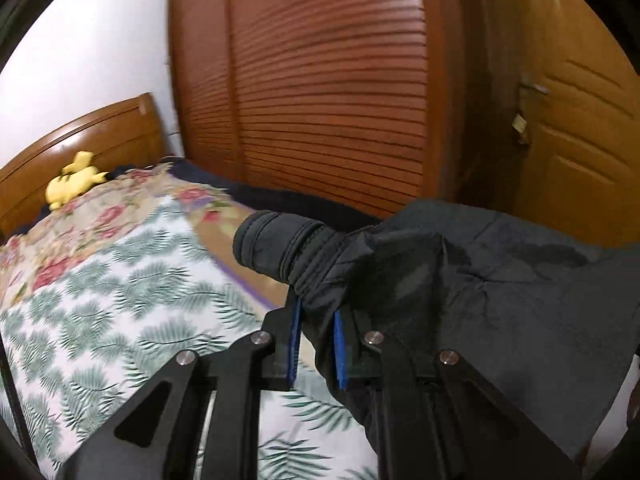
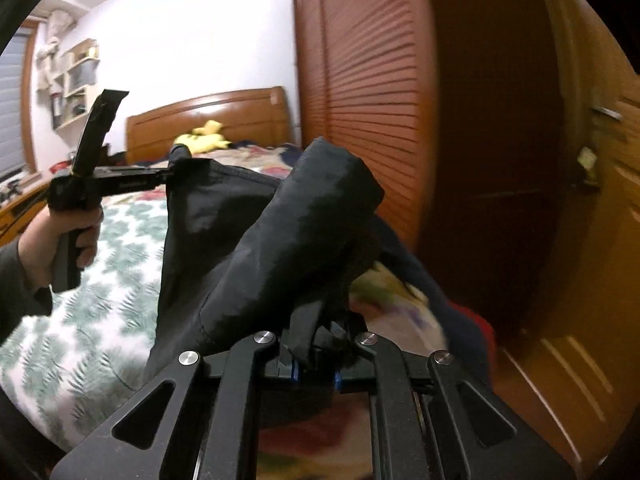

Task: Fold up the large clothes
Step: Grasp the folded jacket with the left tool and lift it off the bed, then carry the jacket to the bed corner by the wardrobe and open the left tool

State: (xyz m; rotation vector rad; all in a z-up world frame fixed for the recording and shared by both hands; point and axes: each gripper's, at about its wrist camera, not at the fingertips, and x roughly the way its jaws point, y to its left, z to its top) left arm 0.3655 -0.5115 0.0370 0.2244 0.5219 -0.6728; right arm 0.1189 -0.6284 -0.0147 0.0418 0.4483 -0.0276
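Observation:
A large black garment [image 1: 480, 280] hangs in the air over the bed, stretched between both grippers. My left gripper [image 1: 316, 320] is shut on a bunched, elastic-edged part of it, and a rolled cuff [image 1: 276, 244] sticks out past the blue pads. In the right wrist view my right gripper [image 2: 316, 354] is shut on another bunched corner of the black garment [image 2: 256, 240], which bulges up over its fingers. The left gripper [image 2: 164, 174] shows there too, held up by a hand [image 2: 60, 236] at the left, gripping the garment's far edge.
A bed with a fern-print sheet [image 1: 120, 320] and a floral quilt [image 1: 100, 216] lies below. A yellow plush toy [image 1: 74, 184] rests by the wooden headboard [image 1: 80, 140]. A slatted wooden wardrobe [image 1: 320, 92] and a door [image 1: 580, 140] stand close on the right. Wall shelves [image 2: 76, 80] hang far left.

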